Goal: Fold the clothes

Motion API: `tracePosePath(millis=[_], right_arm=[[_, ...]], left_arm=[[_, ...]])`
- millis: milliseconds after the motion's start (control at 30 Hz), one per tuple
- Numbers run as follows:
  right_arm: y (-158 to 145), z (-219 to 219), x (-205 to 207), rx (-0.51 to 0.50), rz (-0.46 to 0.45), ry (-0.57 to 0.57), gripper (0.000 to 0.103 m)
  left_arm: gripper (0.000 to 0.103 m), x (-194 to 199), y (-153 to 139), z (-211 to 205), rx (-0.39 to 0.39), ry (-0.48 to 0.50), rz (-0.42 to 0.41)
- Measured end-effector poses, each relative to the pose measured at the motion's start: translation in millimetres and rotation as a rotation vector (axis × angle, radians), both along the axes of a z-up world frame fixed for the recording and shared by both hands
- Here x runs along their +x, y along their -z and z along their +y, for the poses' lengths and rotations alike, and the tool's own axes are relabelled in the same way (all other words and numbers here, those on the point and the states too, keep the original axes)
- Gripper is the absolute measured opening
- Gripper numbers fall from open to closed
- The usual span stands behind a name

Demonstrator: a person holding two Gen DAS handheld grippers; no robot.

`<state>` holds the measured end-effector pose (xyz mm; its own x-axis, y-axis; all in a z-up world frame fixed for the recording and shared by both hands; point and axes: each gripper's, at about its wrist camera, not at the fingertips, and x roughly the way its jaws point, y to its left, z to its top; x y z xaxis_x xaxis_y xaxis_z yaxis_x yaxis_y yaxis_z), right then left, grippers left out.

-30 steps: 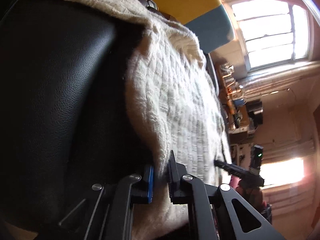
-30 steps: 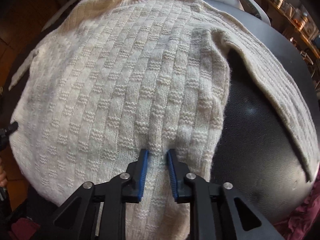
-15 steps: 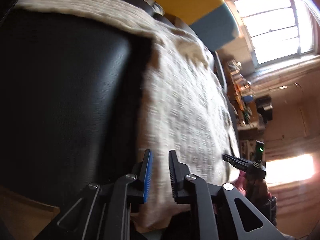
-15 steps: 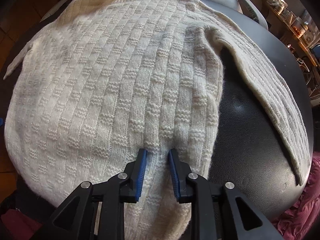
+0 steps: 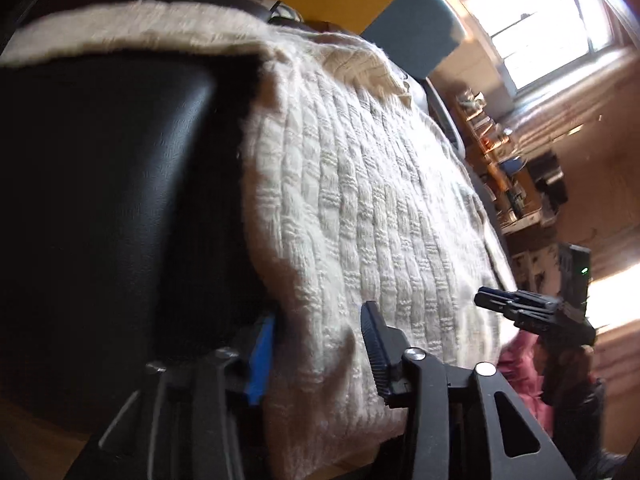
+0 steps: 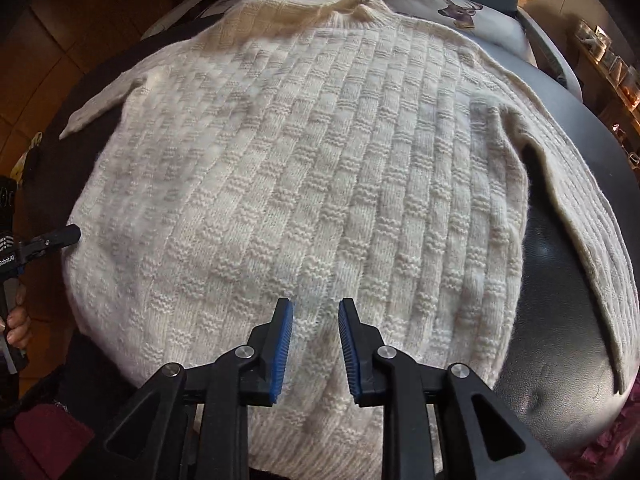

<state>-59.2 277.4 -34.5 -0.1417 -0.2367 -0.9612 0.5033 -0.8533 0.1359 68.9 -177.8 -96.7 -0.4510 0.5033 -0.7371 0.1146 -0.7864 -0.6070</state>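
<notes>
A cream knitted sweater [image 6: 320, 160] lies spread front-down on a black leather seat [image 6: 560, 320], collar far from me. Its right sleeve [image 6: 592, 232] runs down the right side, and the left sleeve [image 6: 96, 108] points out to the left. My right gripper [image 6: 315, 340] sits at the near hem, shut on a ridge of the knit. In the left wrist view the sweater [image 5: 360, 200] runs away from me, and my left gripper [image 5: 318, 340] stands open with the hem's left corner lying loose between its fingers. The left gripper [image 6: 52, 240] also shows at the sweater's left edge.
A pillow with a deer print [image 6: 460, 8] lies beyond the collar. Maroon cloth [image 6: 624, 432] shows at the seat's near right. A hand [image 6: 18, 324] holds the left gripper's handle. Shelves with small items [image 5: 500, 160] stand at the right, under a bright window.
The left gripper's fingers have spread apart and let go of the hem corner. The sweater now lies flatter and wider on the seat. The right gripper keeps its hold on the hem.
</notes>
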Motion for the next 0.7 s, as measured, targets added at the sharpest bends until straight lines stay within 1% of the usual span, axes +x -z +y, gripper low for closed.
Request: tracePosePath(millis=[33,100,167,200,233,267,300,333,400,433,467,500,533,567,633,667,700], right_arm=[[2,0,-1,0.002,-0.005,0.001,0.023],[6,-1,-5,0.044,0.006,0.01,0.023],[6,-5,-10,0.043,0.011,0.022,0.023],[6,-6,-13,0.042,0.014,0.028,0.023],[6,-7,-15,0.042,0.02,0.033,0.024],[6,-6,-14,0.042,0.029,0.035,0.025],[6,-6,-14,0.041,0.039,0.036,0.026],[5,-5,-12,0.039,0.049,0.04,0.026],[4,-1,-7,0.027,0.065,0.051,0.026],[4,4,-2,0.017,0.069,0.057,0.026],[6,11,7,0.0,0.065,0.066,0.026],[11,14,16,-0.019,0.058,0.078,0.026],[15,21,22,-0.038,0.051,0.087,0.026],[15,33,23,-0.056,0.046,0.093,0.026],[12,52,21,-0.098,0.033,0.1,0.026],[7,61,25,-0.13,0.027,0.115,0.026],[-3,71,36,-0.177,0.022,0.145,0.026]], left_arm=[[0.01,-2,1,-4,0.066,-0.014,-0.011],[0.01,-4,-5,-14,0.146,-0.051,0.0],[0.01,-1,-25,-26,0.188,-0.077,0.047],[0.01,2,-37,-31,0.189,-0.084,0.072],[0.01,4,-49,-34,0.163,-0.08,0.089],[0.01,5,-56,-36,0.113,-0.073,0.082],[0.01,6,-57,-36,0.058,-0.068,0.051],[0.01,7,-51,-36,0.019,-0.063,0.009],[0.01,7,-26,-31,-0.059,-0.042,-0.108],[0.011,8,-13,-29,-0.074,-0.035,-0.157],[0.013,11,-2,-29,-0.059,-0.034,-0.186],[0.014,12,2,-29,-0.049,-0.037,-0.196],[0.016,12,-2,-31,-0.047,-0.047,-0.183],[0.017,11,-9,-33,-0.065,-0.057,-0.163],[0.017,8,-28,-36,-0.151,-0.078,-0.109],[0.017,6,-37,-38,-0.193,-0.088,-0.081],[0.018,2,-45,-39,-0.216,-0.097,-0.058]])
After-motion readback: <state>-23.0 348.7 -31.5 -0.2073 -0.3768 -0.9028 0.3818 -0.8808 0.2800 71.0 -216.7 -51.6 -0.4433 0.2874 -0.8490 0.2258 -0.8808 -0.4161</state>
